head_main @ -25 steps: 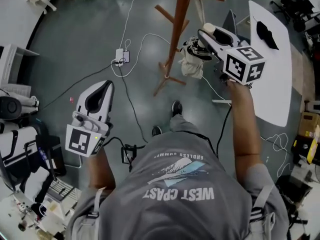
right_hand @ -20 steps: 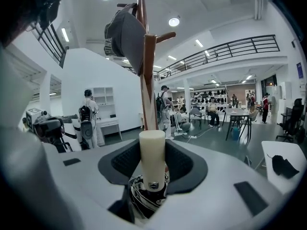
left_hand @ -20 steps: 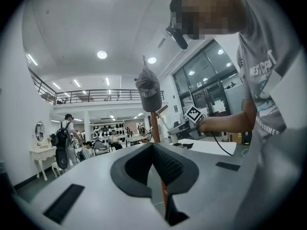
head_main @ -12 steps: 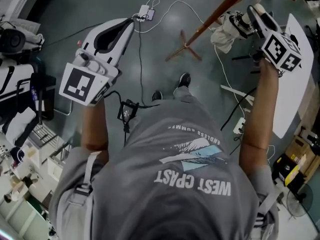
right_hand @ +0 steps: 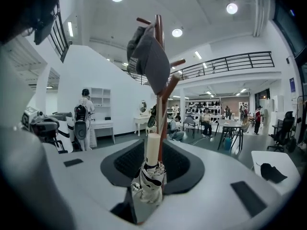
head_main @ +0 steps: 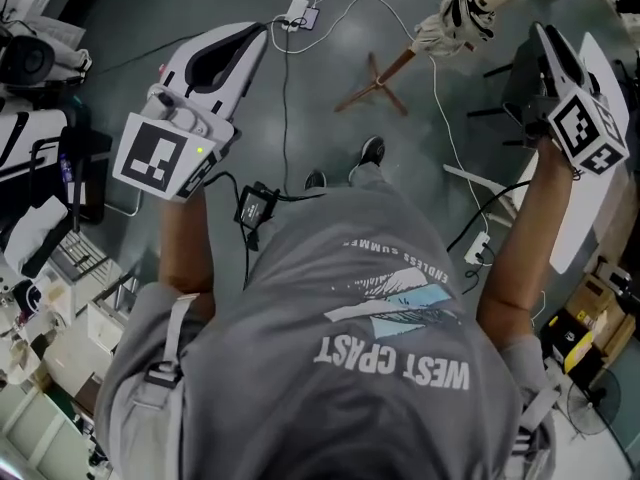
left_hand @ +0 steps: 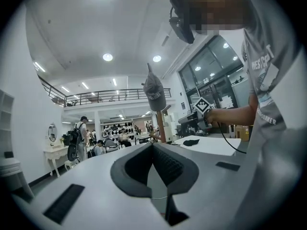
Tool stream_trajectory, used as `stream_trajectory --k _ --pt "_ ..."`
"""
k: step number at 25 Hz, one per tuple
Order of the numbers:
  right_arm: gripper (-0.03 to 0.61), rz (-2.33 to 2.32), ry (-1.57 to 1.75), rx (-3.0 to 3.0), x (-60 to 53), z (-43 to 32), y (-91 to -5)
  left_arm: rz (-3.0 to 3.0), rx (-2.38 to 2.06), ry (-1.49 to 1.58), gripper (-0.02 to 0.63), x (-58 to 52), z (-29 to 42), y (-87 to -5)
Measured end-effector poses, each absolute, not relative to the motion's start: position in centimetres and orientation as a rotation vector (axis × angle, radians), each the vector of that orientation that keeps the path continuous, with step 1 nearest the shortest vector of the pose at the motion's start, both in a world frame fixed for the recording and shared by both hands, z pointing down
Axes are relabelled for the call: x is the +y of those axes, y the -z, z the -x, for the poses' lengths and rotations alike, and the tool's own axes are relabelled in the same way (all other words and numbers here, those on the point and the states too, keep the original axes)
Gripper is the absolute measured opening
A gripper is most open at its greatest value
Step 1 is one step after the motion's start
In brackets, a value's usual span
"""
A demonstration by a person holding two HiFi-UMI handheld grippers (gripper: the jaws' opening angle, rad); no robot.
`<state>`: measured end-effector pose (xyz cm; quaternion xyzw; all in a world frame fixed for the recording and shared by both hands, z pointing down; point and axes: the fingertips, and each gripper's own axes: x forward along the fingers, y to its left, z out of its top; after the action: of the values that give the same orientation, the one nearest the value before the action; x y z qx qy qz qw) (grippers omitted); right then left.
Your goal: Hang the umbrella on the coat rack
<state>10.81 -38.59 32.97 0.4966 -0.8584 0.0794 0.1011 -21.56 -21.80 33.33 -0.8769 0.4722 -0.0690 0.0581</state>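
The folded white-and-black umbrella [head_main: 452, 23] with a cream handle hangs against the brown coat rack [head_main: 412, 50]; what it hangs by is hidden. My right gripper [head_main: 543, 34] is off to its right, clear of it. In the right gripper view the umbrella [right_hand: 149, 178] is straight ahead, beyond the jaws, in front of the rack's pole [right_hand: 159, 30]. The right gripper [right_hand: 152, 143] touches nothing and its jaws are closing. My left gripper [head_main: 252, 36] is far left, shut and empty. From the left gripper [left_hand: 152, 145] view, the rack [left_hand: 162, 127] is seen at a distance.
A grey cap [right_hand: 149, 59] hangs high on the rack. A white table [head_main: 592, 183] with a black item stands at the right. Cables [head_main: 285, 98] and a power strip [head_main: 299, 13] lie on the floor. Cluttered shelves [head_main: 45, 228] fill the left. Several people sit far off.
The right gripper was at the umbrella and has drawn back to the right, leaving it on the rack. The left gripper has moved forward, higher in the head view.
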Motion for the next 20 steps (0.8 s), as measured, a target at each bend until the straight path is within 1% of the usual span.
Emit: stream_trajectory --k 11,20 --pt "0.067 -1.412 0.010 -2.655 -25.4 -9.4 -25.0 2.686 1.292 0.155 0.017 -20.0 19.6 -31.5" --pt "0.043 -1.430 -0.018 -2.724 -18.7 -9.7 -24.7 2.736 1.202 0.136 0.017 -18.5 18.3 -31.6"
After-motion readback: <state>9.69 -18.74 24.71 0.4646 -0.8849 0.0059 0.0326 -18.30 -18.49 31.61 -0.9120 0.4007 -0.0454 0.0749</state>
